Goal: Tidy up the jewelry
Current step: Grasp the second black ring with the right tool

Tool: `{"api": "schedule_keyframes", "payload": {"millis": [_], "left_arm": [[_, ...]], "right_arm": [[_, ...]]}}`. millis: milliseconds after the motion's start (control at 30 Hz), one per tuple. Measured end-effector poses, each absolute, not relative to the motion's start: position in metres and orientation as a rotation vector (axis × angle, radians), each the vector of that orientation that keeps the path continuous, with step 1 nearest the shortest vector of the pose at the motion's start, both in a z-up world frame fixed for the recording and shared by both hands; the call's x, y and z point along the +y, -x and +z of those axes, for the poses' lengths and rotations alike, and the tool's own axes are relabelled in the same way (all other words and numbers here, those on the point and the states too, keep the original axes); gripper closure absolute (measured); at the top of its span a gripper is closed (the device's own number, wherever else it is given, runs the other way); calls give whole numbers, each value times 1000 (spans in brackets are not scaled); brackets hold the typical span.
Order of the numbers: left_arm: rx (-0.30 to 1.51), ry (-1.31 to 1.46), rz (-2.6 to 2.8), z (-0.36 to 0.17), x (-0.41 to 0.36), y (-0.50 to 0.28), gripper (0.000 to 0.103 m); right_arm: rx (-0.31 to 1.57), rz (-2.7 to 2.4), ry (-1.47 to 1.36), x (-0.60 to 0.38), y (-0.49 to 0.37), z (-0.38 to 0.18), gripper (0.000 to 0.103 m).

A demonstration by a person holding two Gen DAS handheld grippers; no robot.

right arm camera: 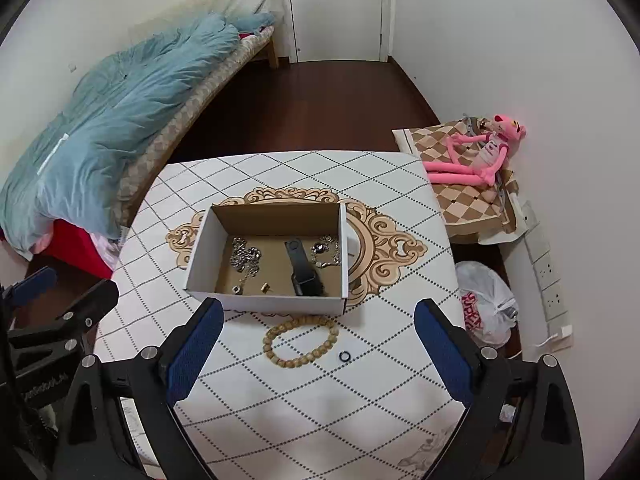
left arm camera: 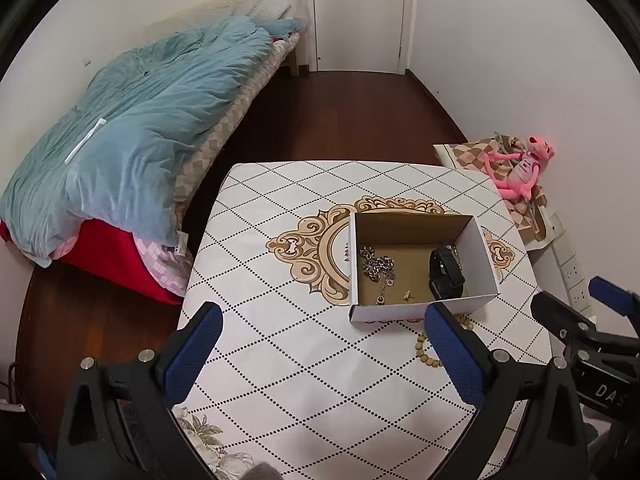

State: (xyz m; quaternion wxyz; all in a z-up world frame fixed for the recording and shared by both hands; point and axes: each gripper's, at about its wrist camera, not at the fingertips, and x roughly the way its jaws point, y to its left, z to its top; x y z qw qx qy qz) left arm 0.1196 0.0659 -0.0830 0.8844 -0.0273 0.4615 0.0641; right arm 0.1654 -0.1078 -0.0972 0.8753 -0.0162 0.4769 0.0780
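An open white cardboard box (right arm camera: 200, 256) (left arm camera: 486, 258) stands on the patterned table. It holds a silver chain (right arm camera: 244, 258) (left arm camera: 376, 266), a black watch (right arm camera: 302, 270) (left arm camera: 444, 274), a small gold piece (right arm camera: 265, 288) and another silver piece (right arm camera: 326, 252). A wooden bead bracelet (right arm camera: 300, 342) (left arm camera: 426, 350) and a small black ring (right arm camera: 345, 356) lie on the table in front of the box. My right gripper (right arm camera: 316, 344) is open above the bracelet. My left gripper (left arm camera: 322, 344) is open and empty, left of the box.
The table (right arm camera: 360, 420) has a white diamond-pattern cloth. A bed with a blue duvet (right arm camera: 112, 112) lies left. A pink plush toy (right arm camera: 480, 152) sits on a checked cushion at right. A white plastic bag (right arm camera: 486, 308) and wall sockets (right arm camera: 552, 280) are right of the table.
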Motion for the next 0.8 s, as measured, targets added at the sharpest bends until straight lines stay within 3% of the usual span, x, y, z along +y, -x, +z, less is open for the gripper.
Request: {"api": "schedule_keyframes", "payload": {"millis": [133,400,467,533,767,800], "left_arm": [[989,50,155,-100,63,-116,0],[1099,-12,164,-171,48,-115,0],[1132,-16,159,-187,44,-117,0],[1151,-20,160,-197,42,-119,0],[1181,-37,165,-214,41,-127,0],[1183,-37,166,-215,40,-128,0]], "right_arm": [[1022,139,-7,-122,-161,-117,5],[1158,60,-95,-163,-165,-208,6],[1172,71,-108,-165,-164,-227,14],[1175,78,-102,-163,-166,-244,32],[1116,104,-40,-145,-174,-269,54],[1108,103,-24,-142,-175,-268,61]]}}
